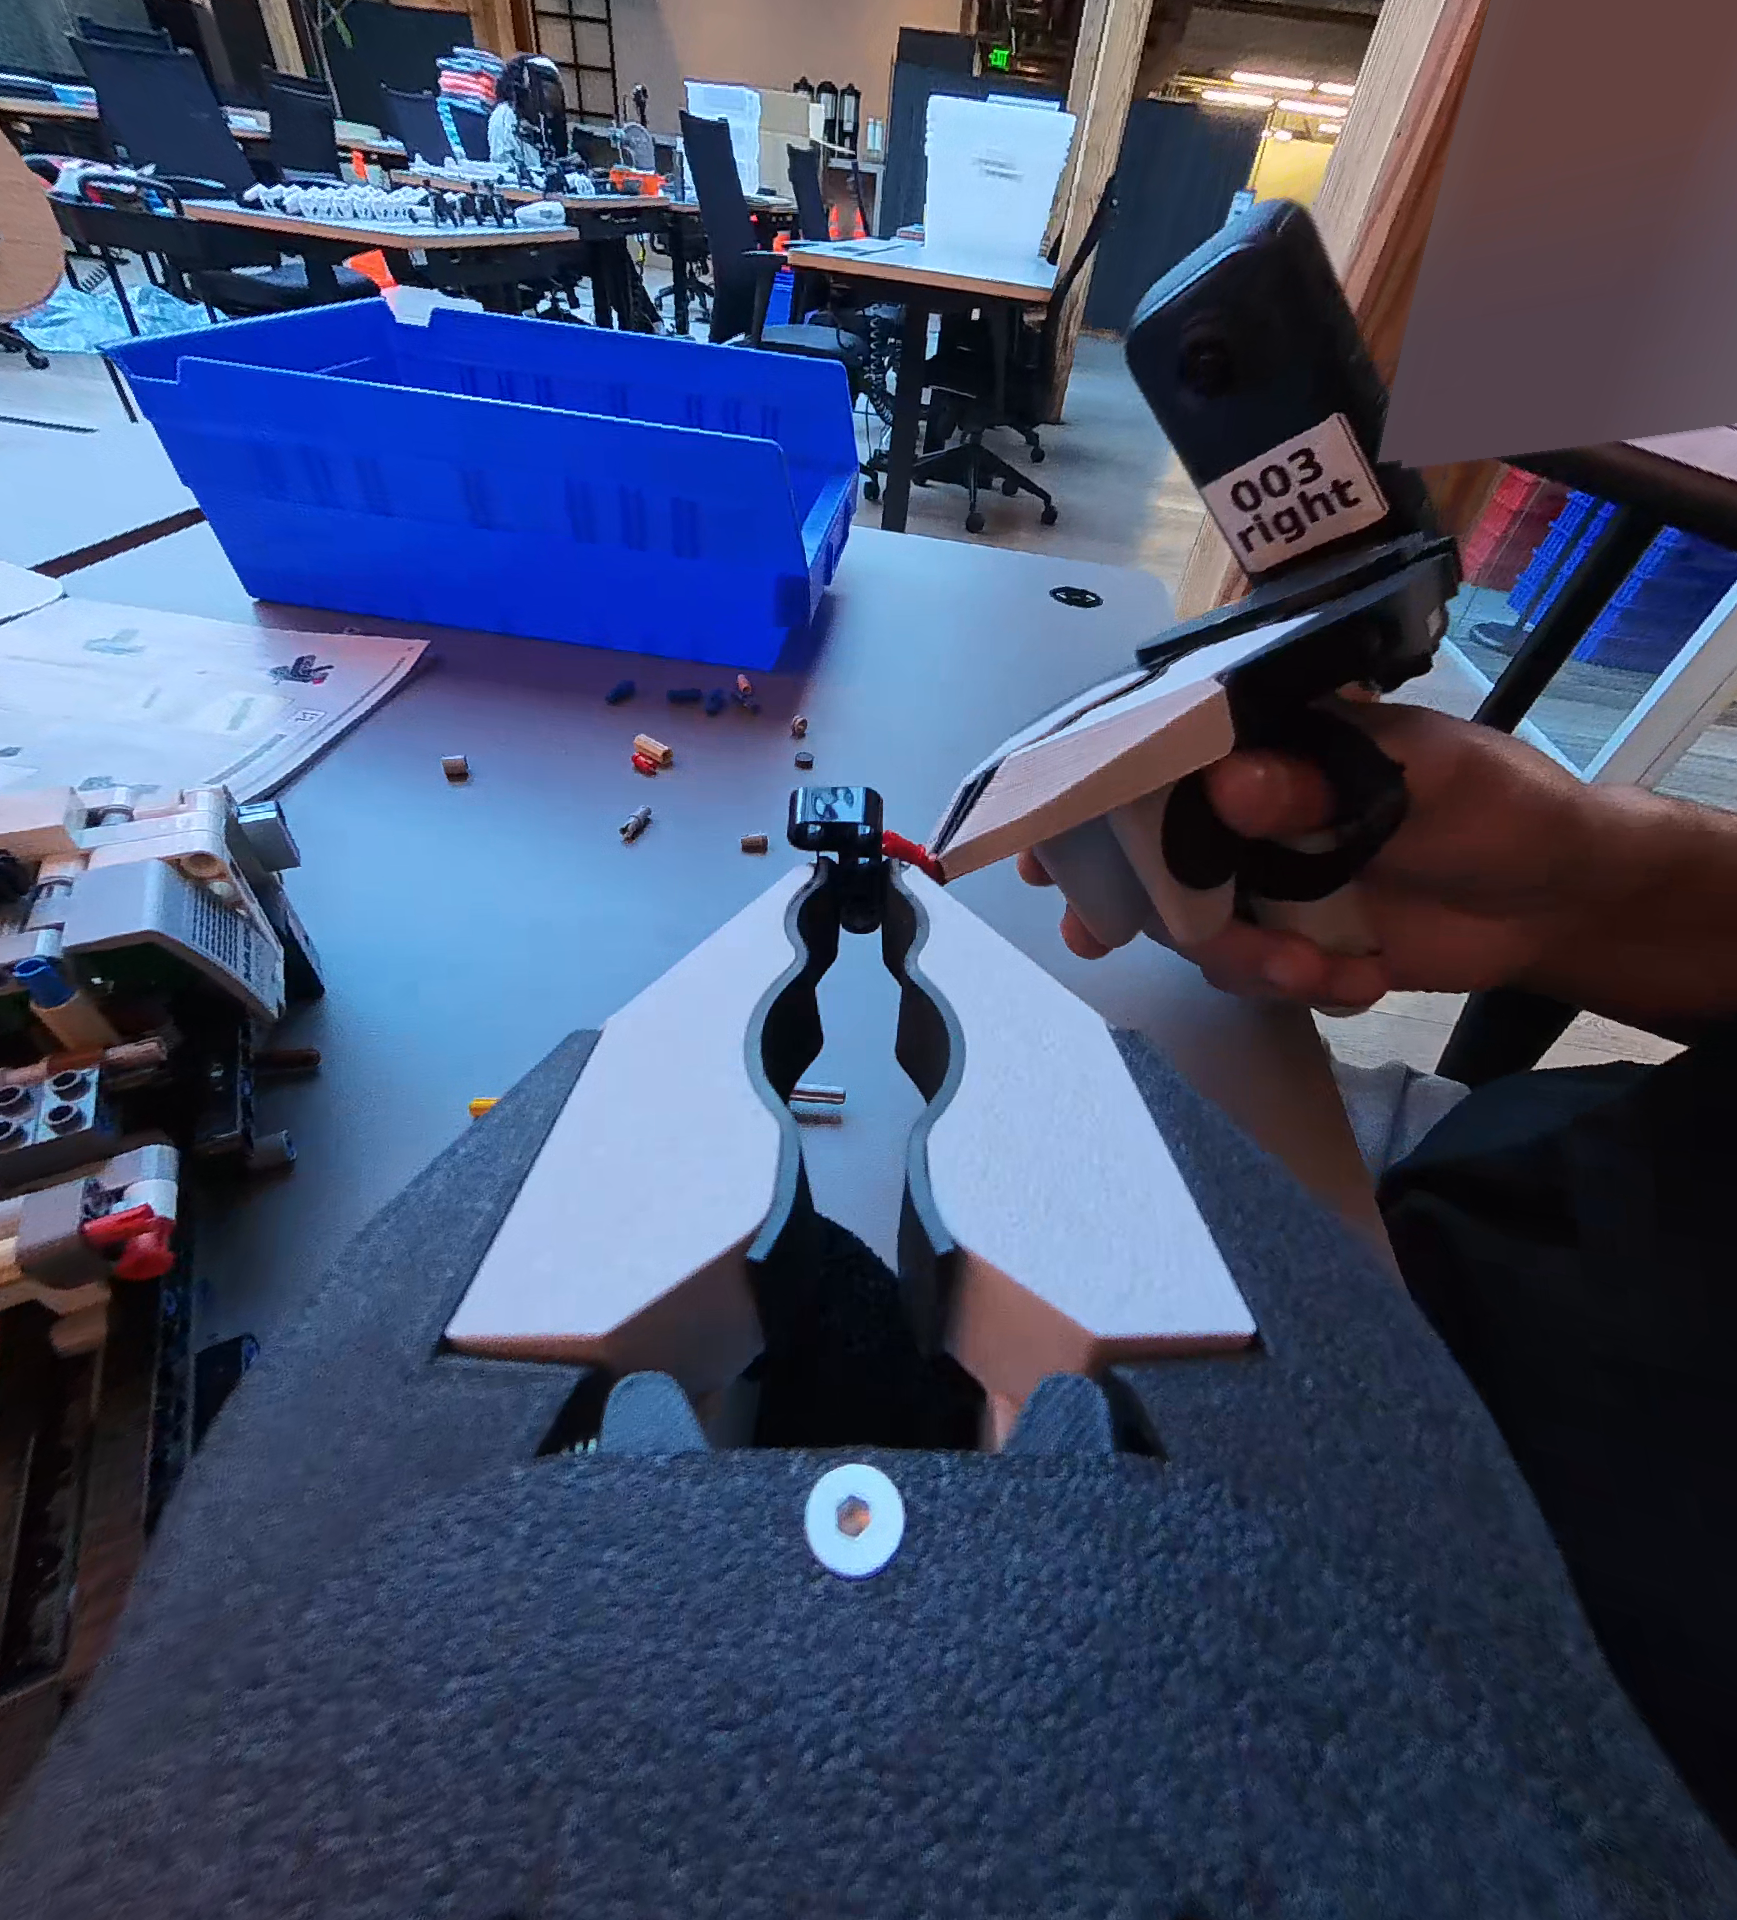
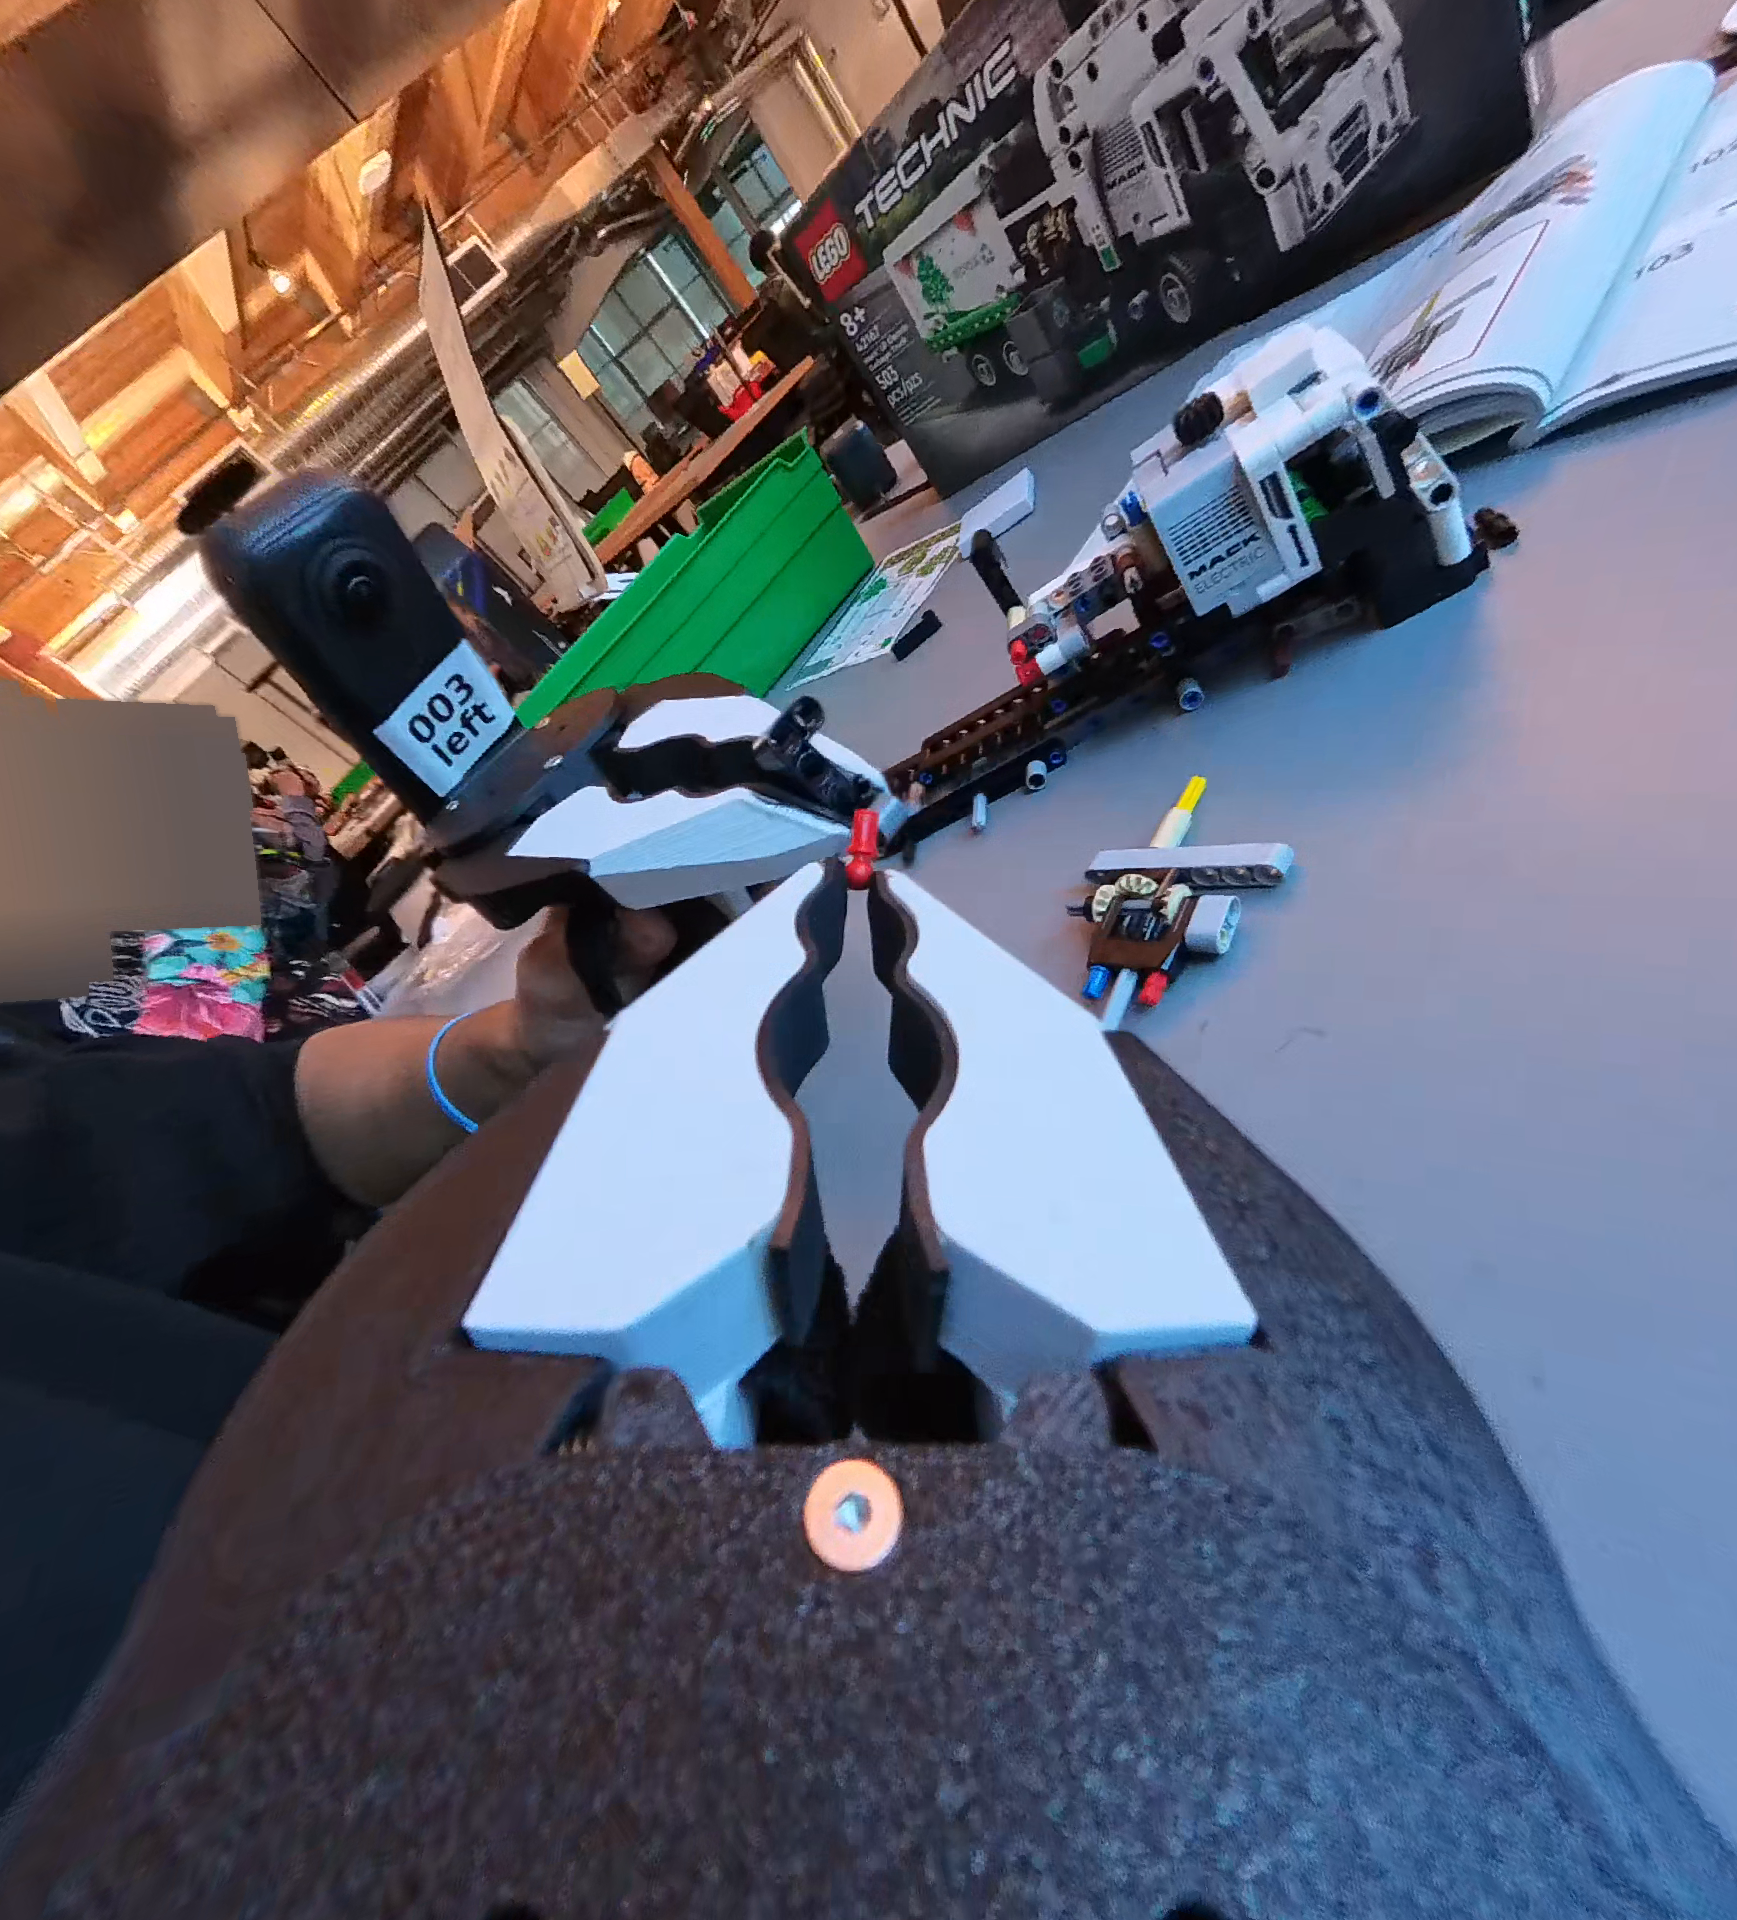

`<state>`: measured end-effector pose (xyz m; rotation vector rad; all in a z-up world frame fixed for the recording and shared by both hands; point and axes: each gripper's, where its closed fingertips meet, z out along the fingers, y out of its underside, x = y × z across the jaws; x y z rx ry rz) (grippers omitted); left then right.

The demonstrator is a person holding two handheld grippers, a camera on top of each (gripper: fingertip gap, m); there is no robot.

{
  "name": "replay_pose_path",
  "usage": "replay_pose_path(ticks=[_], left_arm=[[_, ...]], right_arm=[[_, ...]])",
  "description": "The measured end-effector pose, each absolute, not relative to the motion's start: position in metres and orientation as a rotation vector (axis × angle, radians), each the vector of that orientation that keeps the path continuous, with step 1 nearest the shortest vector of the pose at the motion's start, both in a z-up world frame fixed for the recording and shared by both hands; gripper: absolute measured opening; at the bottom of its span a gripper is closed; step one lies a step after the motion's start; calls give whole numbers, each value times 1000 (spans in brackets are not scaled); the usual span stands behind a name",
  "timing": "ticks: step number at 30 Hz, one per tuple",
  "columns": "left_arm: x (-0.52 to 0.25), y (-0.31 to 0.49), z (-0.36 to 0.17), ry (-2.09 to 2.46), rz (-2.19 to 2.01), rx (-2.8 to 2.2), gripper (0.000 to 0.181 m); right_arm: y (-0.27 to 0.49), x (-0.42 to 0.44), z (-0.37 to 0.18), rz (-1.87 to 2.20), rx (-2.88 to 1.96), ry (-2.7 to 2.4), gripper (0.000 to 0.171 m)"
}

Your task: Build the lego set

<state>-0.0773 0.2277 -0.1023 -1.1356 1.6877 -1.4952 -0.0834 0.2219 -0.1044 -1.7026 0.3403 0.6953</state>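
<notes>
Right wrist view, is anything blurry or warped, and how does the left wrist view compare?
Right wrist view: the horizon tilts, the ceiling corner smears with blur, the lego box bends from wide-angle distortion; the red pin stays sharp. Left wrist view: level, crisp on the black piece, edges bowed, bluish cast.

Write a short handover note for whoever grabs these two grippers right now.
Left gripper: shut on the small black connector, held above the table.
Right gripper: shut on the red pin, its free end at the connector's side; whether it is seated cannot be told.
Things: half-built truck lies on the table, a small sub-assembly nearer, open instruction booklet behind, loose pins in front of the blue bin.
Done: truck cab and chassis partly built.
Left: probably press the pin in, then fit the piece per the booklet.
</notes>
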Motion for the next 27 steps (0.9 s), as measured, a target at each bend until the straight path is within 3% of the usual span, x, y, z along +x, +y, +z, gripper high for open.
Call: replay_pose_path(ticks=[15,27], left_arm=[[-80,226,-106,1752,-1307,-956,5],[-78,225,-115,1792,-1266,-1002,5]], right_arm=[[220,-90,-113,783,-1751,340,3],[207,-85,-143,568,-2006,160,3]])
